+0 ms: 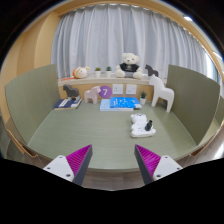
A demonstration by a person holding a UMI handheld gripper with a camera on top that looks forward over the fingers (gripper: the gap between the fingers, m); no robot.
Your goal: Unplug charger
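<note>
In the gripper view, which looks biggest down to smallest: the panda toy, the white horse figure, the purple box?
Largest to smallest as they look:
1. panda toy
2. white horse figure
3. purple box
The panda sits farther back, so its lead over the horse is unsure. The gripper is open, holding nothing.

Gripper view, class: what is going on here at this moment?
A hand-held gripper hangs over a green table with its fingers open and nothing between them. The white charger lies on the table just ahead of the fingers, untouched. Beyond it, near the curtain, stand a teddy bear, a white toy horse and a blue sheet. The unplugging has not begun.
</note>
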